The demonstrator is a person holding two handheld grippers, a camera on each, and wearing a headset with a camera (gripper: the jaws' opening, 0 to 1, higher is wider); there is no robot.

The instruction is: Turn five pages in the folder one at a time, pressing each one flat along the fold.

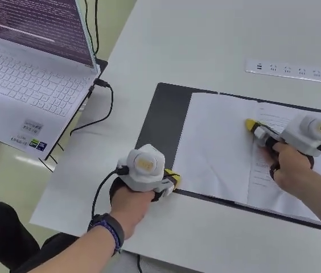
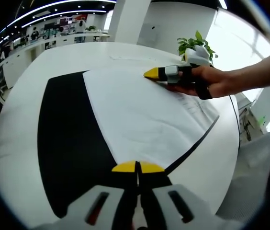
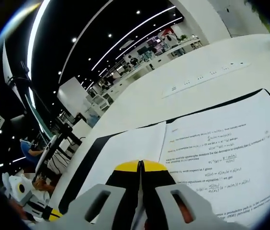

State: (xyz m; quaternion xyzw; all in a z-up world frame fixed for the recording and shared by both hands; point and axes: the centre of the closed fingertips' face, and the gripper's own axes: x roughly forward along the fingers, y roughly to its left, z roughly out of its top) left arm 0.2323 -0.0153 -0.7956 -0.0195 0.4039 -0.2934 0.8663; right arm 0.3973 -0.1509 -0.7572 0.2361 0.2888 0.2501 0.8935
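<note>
A black folder (image 1: 159,114) lies open on the white table. A blank turned page (image 1: 217,148) covers most of its left half, and a printed page (image 1: 283,116) lies on the right. My right gripper (image 1: 250,125) is shut, its yellow tips on the paper at the fold; in the right gripper view its tips (image 3: 140,166) sit where the blank page (image 3: 125,143) meets the printed page (image 3: 221,143). My left gripper (image 1: 175,180) is shut at the folder's near edge, its tips (image 2: 137,166) at the blank page's (image 2: 140,115) near corner beside the black cover (image 2: 68,143).
An open laptop (image 1: 29,74) stands at the left on a lower surface, with a black cable (image 1: 101,116) running onto the table. A white power strip (image 1: 294,71) lies behind the folder. The table's near edge runs just below my left hand.
</note>
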